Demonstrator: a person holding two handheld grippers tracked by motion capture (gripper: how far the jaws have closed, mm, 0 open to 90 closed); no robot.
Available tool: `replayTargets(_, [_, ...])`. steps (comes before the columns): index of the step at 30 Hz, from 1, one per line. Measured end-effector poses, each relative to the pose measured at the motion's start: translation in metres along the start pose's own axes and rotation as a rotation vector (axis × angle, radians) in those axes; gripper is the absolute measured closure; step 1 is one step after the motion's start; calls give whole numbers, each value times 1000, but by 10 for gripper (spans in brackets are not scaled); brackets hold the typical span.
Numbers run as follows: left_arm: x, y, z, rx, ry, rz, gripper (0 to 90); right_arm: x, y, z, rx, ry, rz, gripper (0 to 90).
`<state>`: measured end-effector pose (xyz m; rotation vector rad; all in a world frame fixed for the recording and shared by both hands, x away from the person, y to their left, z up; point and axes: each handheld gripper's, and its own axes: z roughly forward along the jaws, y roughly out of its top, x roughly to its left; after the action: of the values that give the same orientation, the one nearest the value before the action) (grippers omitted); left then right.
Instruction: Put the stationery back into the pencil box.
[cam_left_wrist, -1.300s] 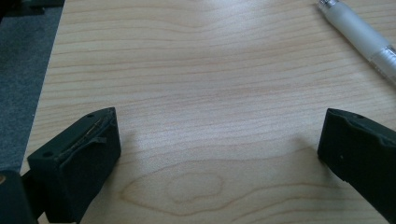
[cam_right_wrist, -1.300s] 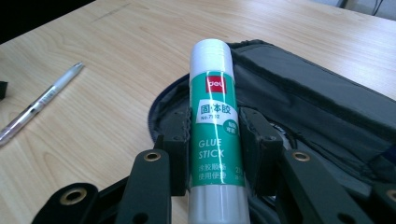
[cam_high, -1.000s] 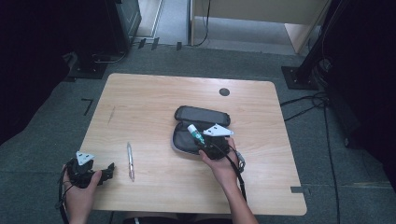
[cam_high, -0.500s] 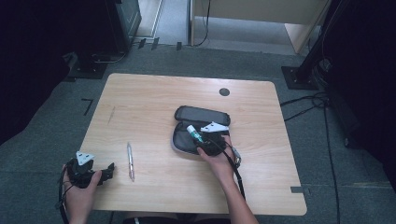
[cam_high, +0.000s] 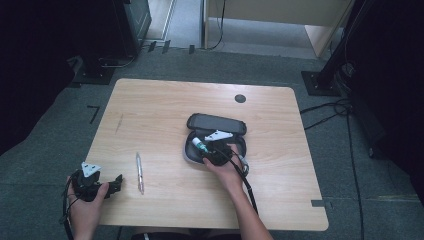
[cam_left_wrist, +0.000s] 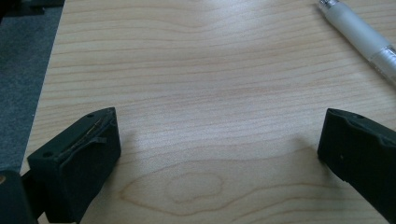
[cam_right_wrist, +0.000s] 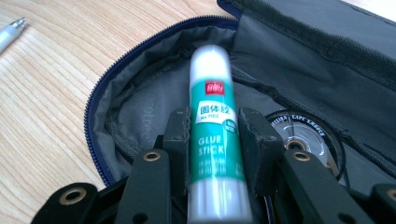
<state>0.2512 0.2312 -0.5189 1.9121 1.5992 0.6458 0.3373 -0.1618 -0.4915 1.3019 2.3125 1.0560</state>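
1. Dark carpeted floor surrounds a light wooden table (cam_high: 165, 105); black stands sit beyond its far edge.
2. An open pencil case (cam_high: 216, 123) lies slightly right of the table's centre, its lid folded back toward the far edge.
3. My right gripper (cam_right_wrist: 215, 140) is clamped on a glue stick (cam_right_wrist: 214, 140); both pads press against the green label, and the cap end points into the case.
4. Compared with a second ago, the right gripper (cam_high: 216, 154) has advanced from the case's near rim and dropped lower over the grey lining. The jaw spacing is unchanged, so the grip is constant.
5. Assessment: the glue stick is in its final approach for stowing. It hangs just above the lining and is not yet released.
6. A round tape roll (cam_right_wrist: 306, 137) already lies in the case beside the right jaw. Keep clear of it during set-down.
7. My left gripper (cam_left_wrist: 219, 149) rests near the table's near left corner, jaws wide apart with bare wood between them. It has stayed in place.
8. A white pen (cam_high: 139, 172) lies on the table just right of the left gripper (cam_high: 95, 182), near the near edge. Assessment: it is the likely next item to stow.
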Motion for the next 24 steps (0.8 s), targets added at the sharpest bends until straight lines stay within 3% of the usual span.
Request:
replayTargets(6, [0,0,0,0,0,0,0,-1,-1,-2,0,-6,3,650])
replayTargets(17, [0,0,0,0,0,1,0,-3,0,-26,-90,-37,37,481])
replayTargets(24, [0,0,0,0,0,1,0,12,-2,-39,-117,-34,21,437])
